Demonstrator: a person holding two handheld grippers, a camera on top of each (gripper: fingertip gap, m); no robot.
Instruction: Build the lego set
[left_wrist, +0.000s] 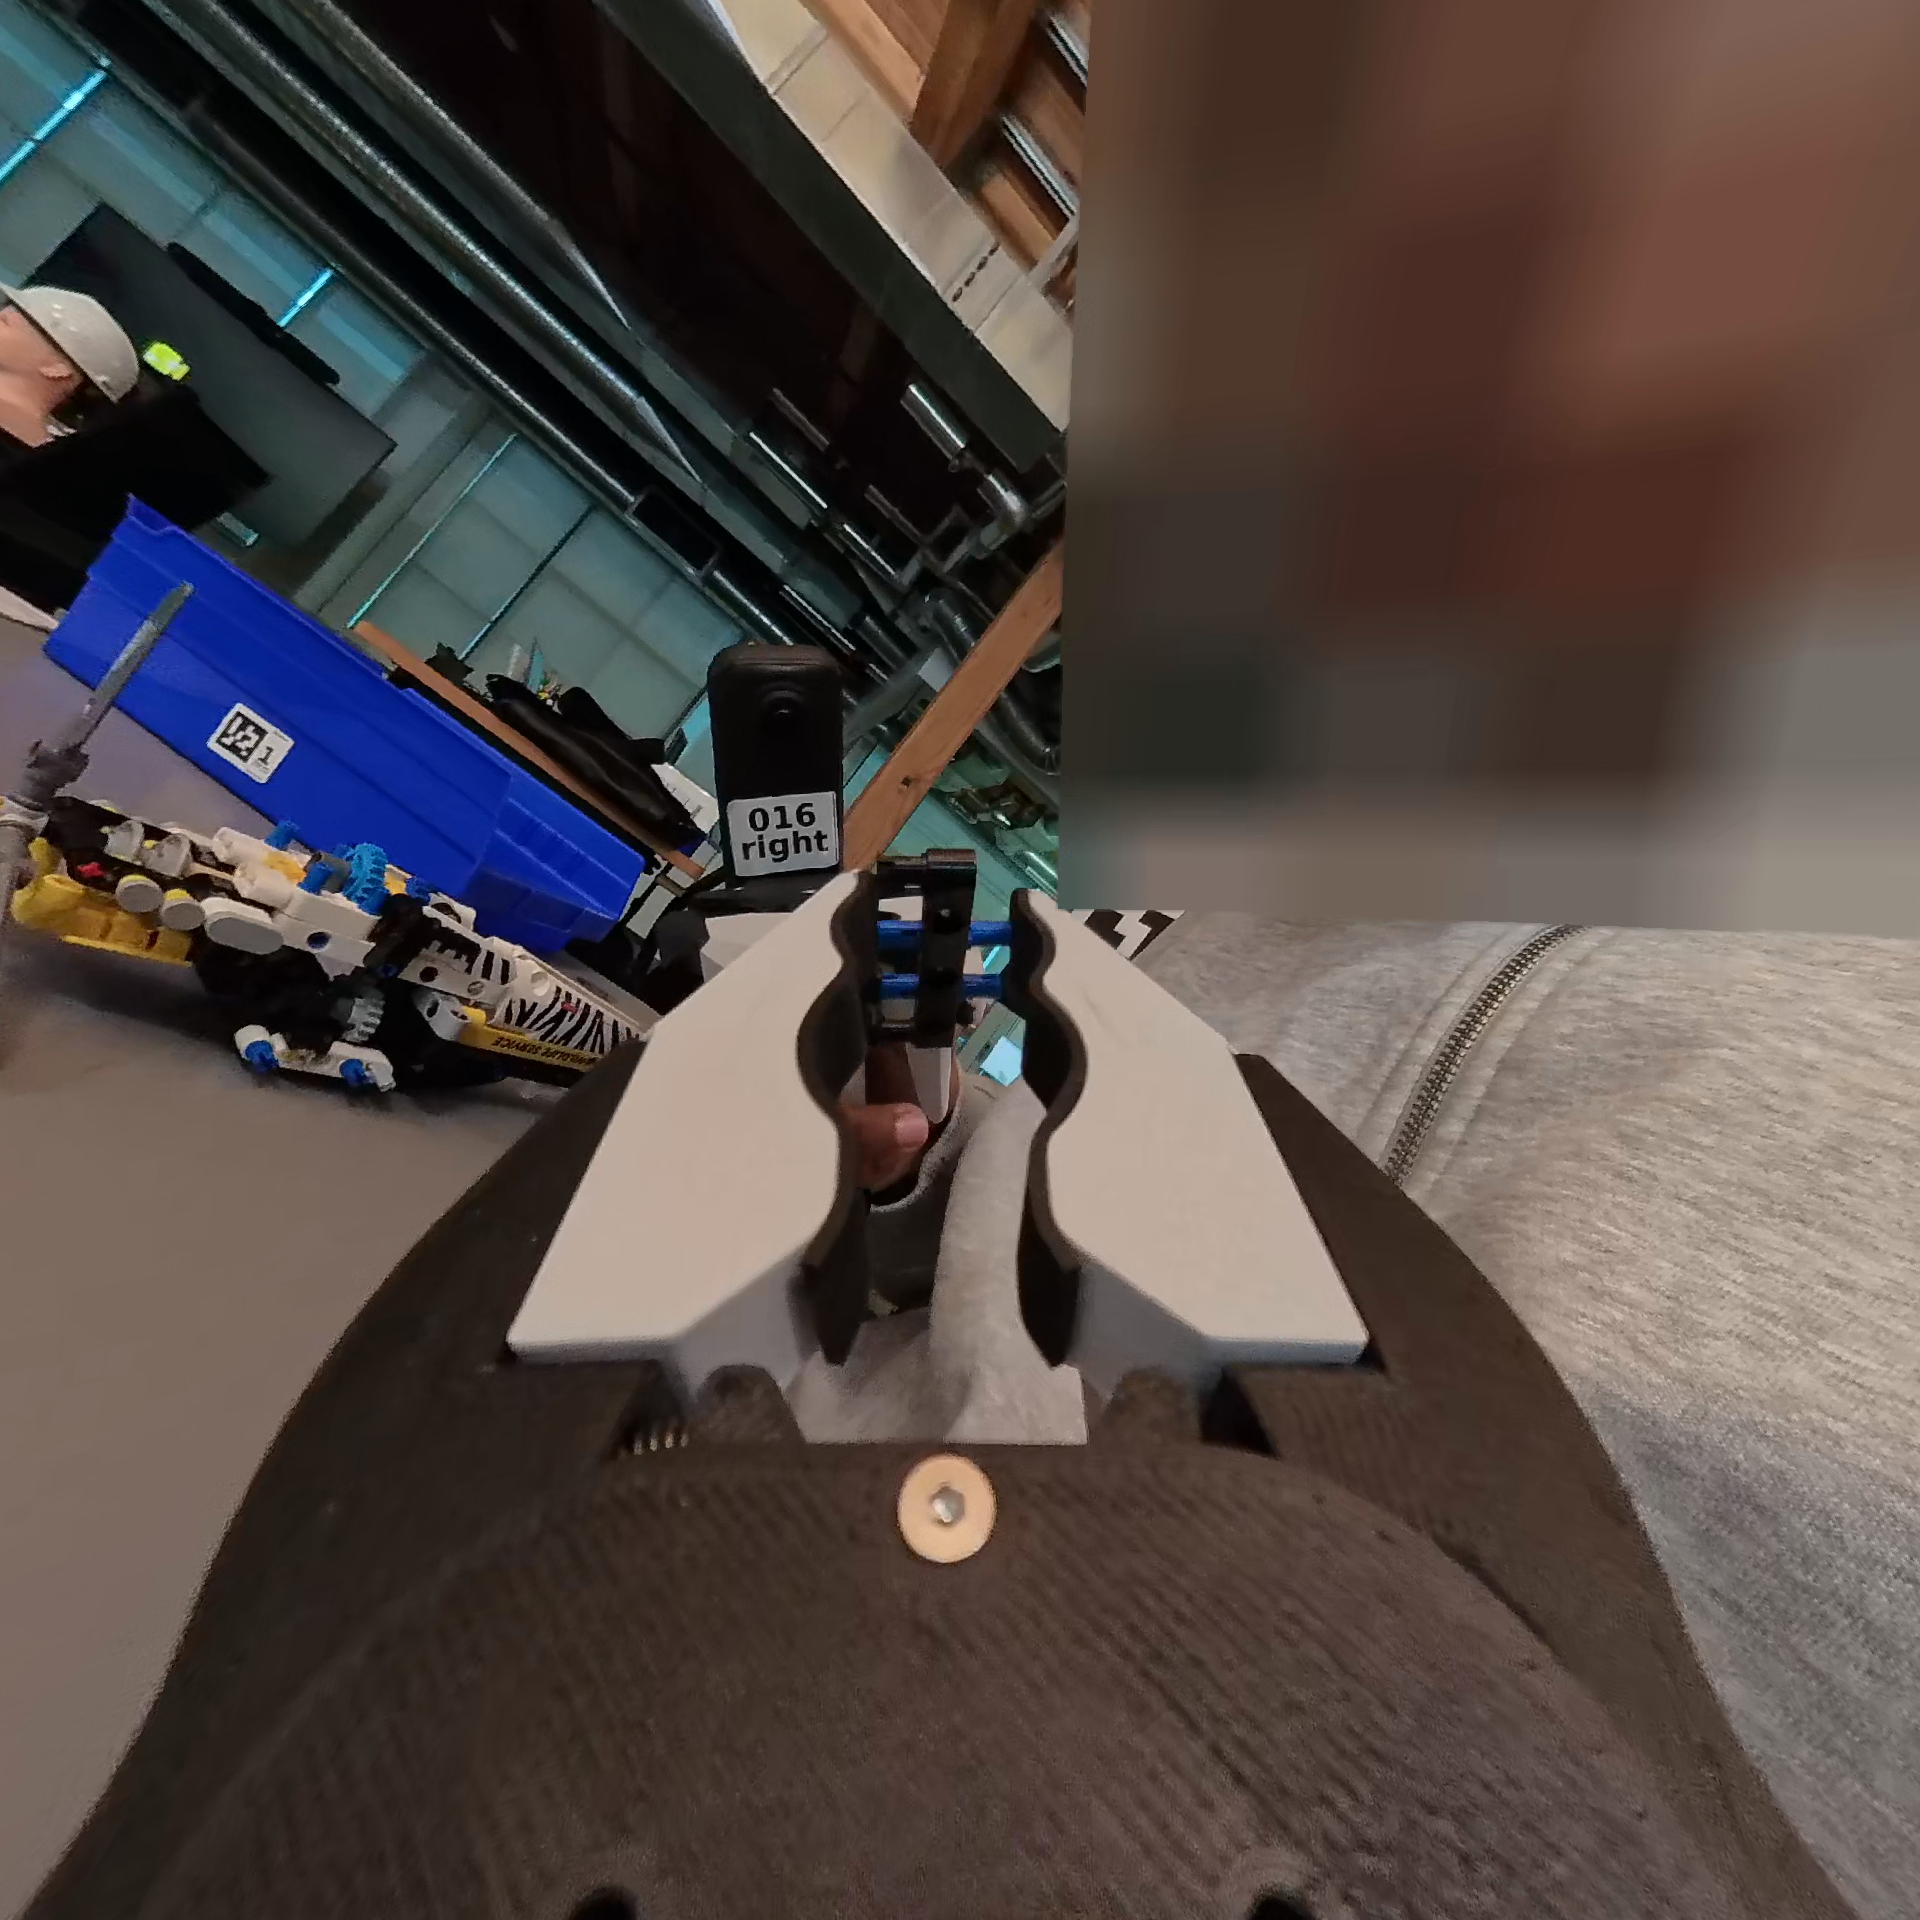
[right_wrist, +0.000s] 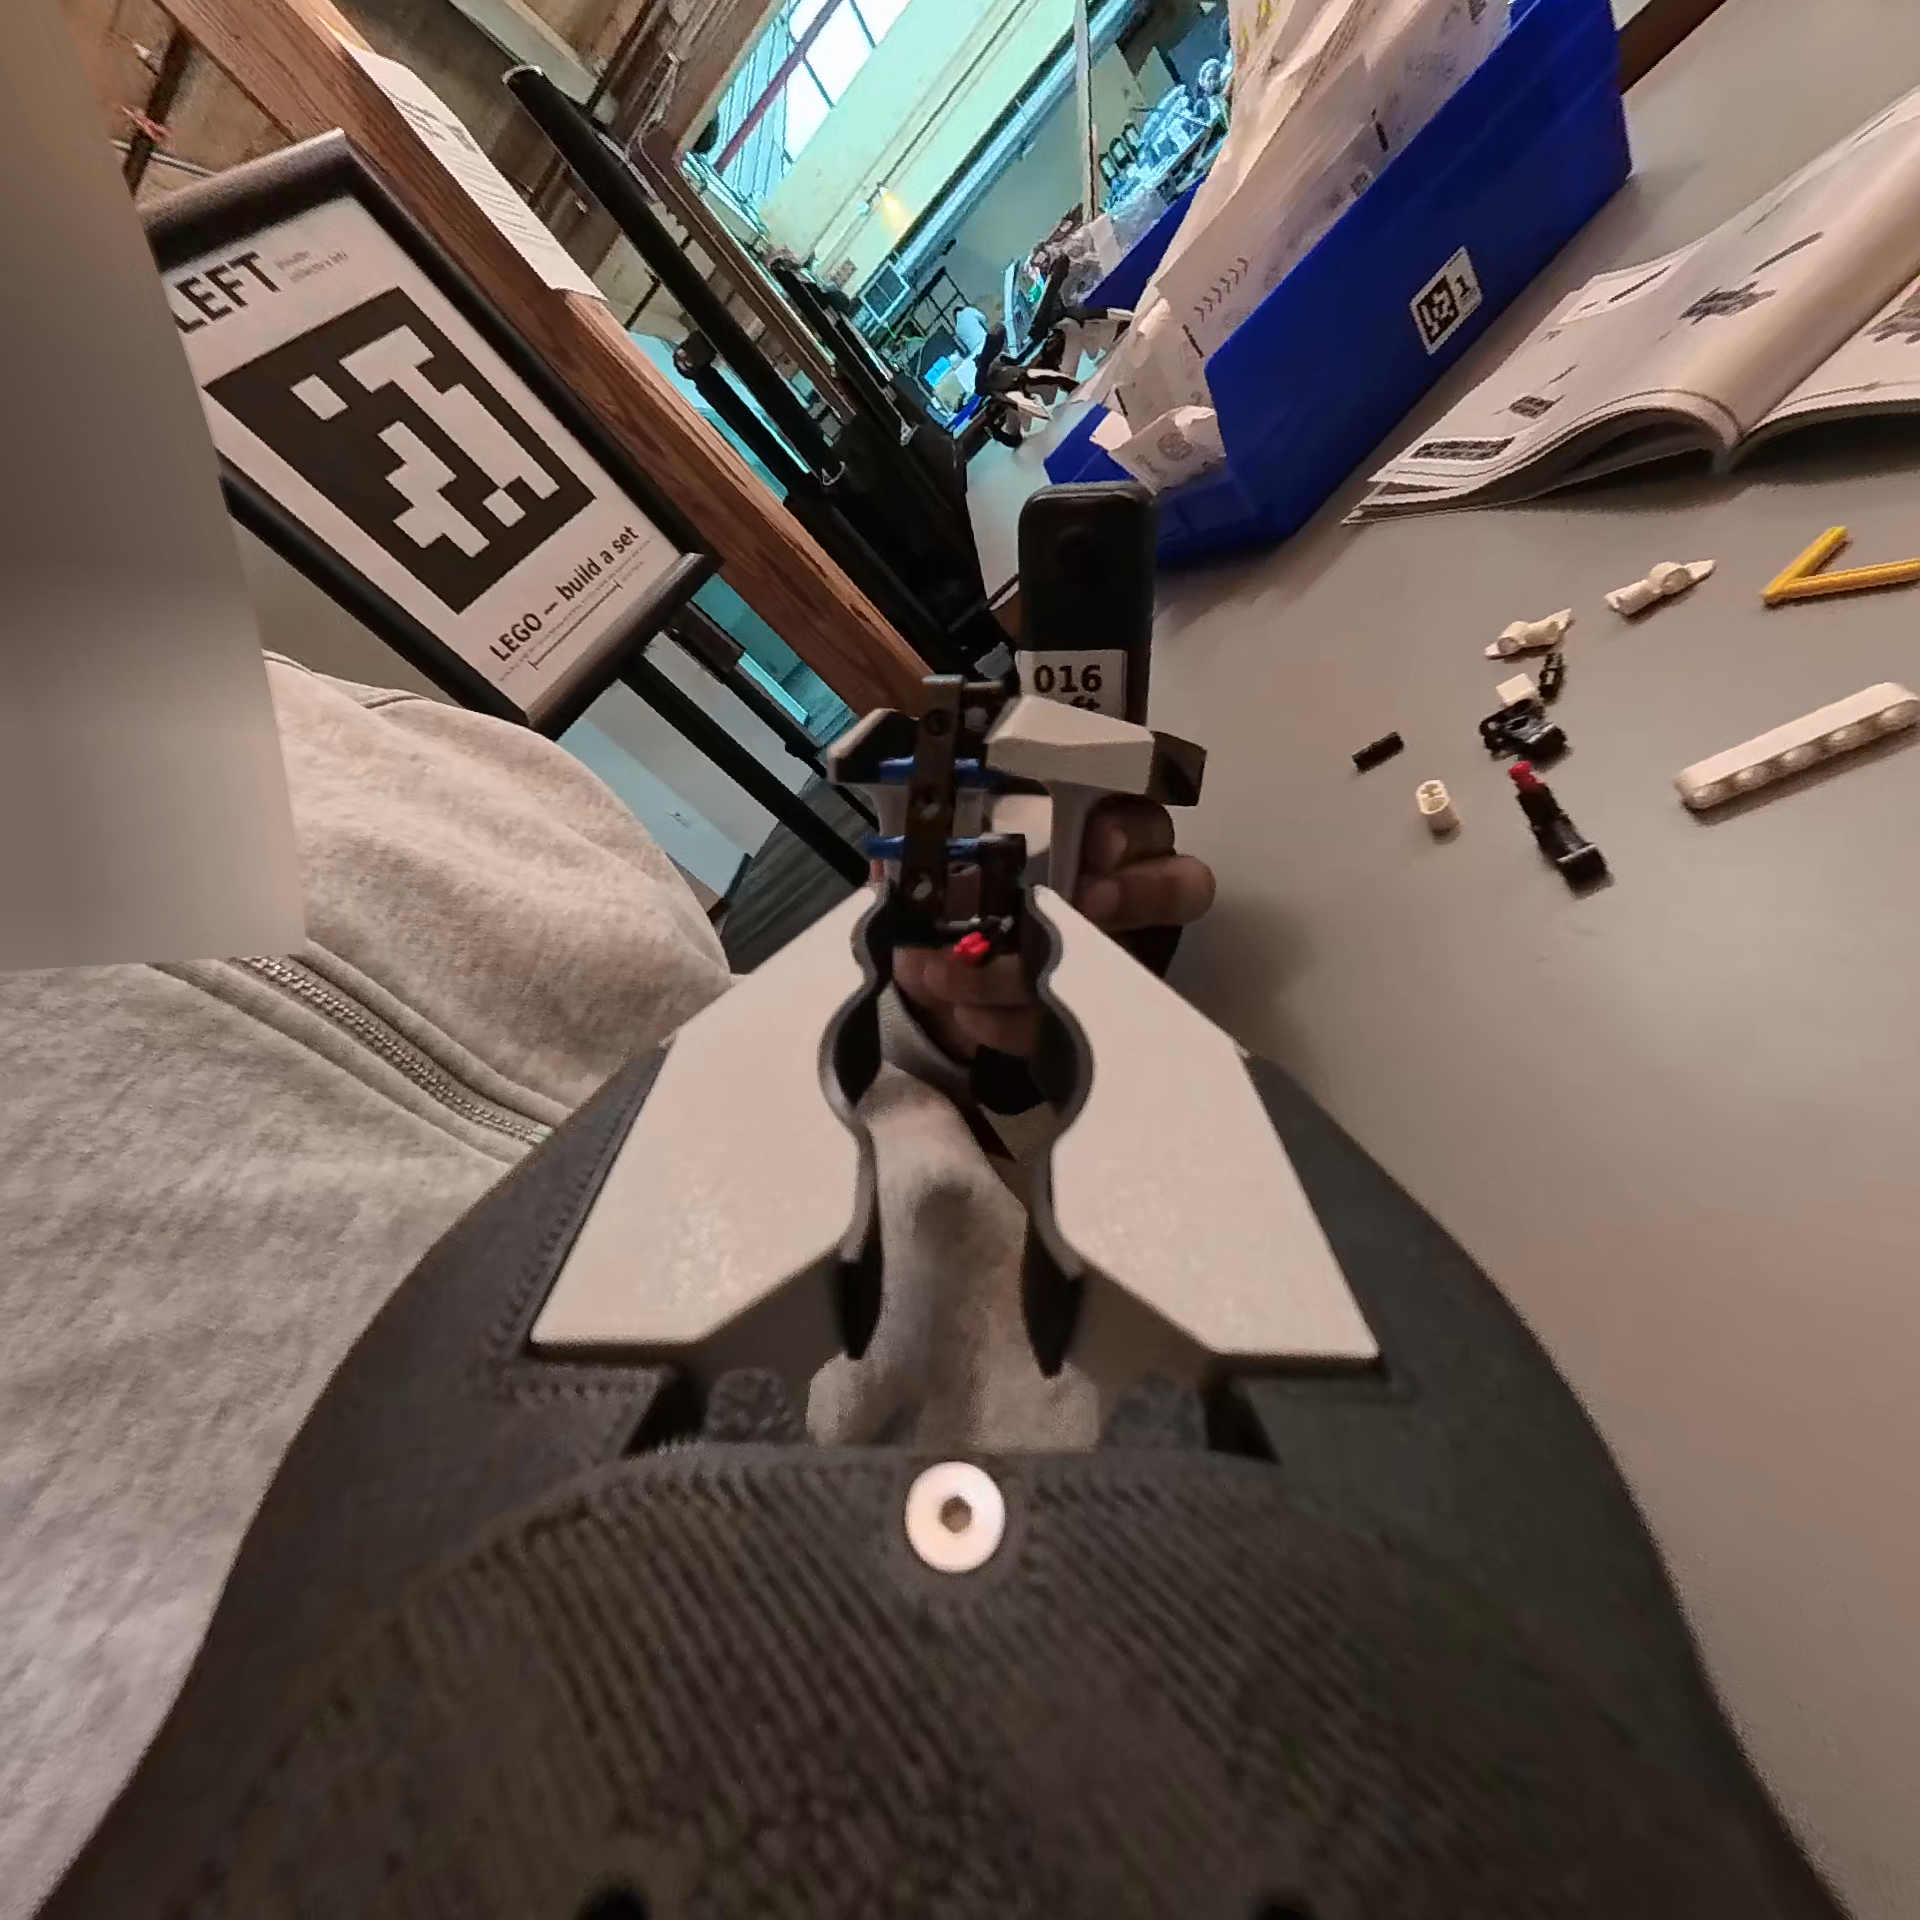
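My left gripper (left_wrist: 940, 925) is shut on a black lego beam (left_wrist: 943, 935), holding it upright by two blue pins (left_wrist: 894, 985) that span its pads. In the right wrist view my right gripper (right_wrist: 956, 925) is shut on a small black connector (right_wrist: 1000, 878) with a red pin (right_wrist: 971, 943). It holds this against the lower end of the same beam (right_wrist: 930, 821), with the left gripper (right_wrist: 951, 764) just behind. The two grippers face each other above the table's near edge. The part-built yellow, white and zebra-striped lego vehicle (left_wrist: 312, 966) lies on the grey table (left_wrist: 208, 1195).
A blue bin (left_wrist: 343, 769) stands behind the vehicle, and another blue bin (right_wrist: 1403, 260) holds paper bags. An open instruction booklet (right_wrist: 1662, 353) and loose parts lie to the right: a white beam (right_wrist: 1797, 758), yellow rods (right_wrist: 1829, 566) and small black pins (right_wrist: 1553, 821). A marker sign (right_wrist: 416, 468) stands on the left, and a grey hoodie (right_wrist: 312, 1039) is close by. The tips of both grippers are at nearly the same place.
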